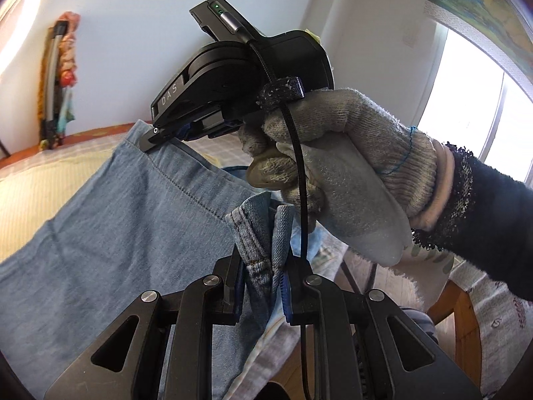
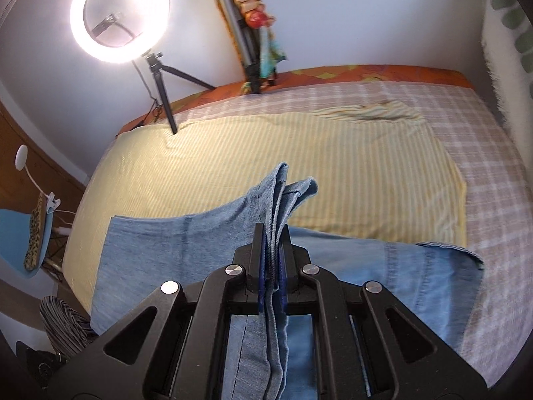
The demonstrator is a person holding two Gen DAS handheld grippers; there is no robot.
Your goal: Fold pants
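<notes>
Left gripper [image 1: 263, 266] was clamped on a bunched hem of the jeans [image 1: 116, 220]; right gripper [image 2: 271, 266] was pinched nearly closed on stacked denim edges. Jeans were draped over the yellow striped sheet [image 2: 233, 153], near end cut off by the frame.

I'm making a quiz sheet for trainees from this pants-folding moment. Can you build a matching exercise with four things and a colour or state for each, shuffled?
Things:
1. pants
2. sheet
3. ring light
4. glove

Colour or state:
A. lit, on a tripod
B. yellow striped, spread on the bed
C. grey knit, gripping a gripper handle
D. light blue denim, clamped in both grippers

Pairs: 1-D, 2-B, 3-A, 4-C
</notes>
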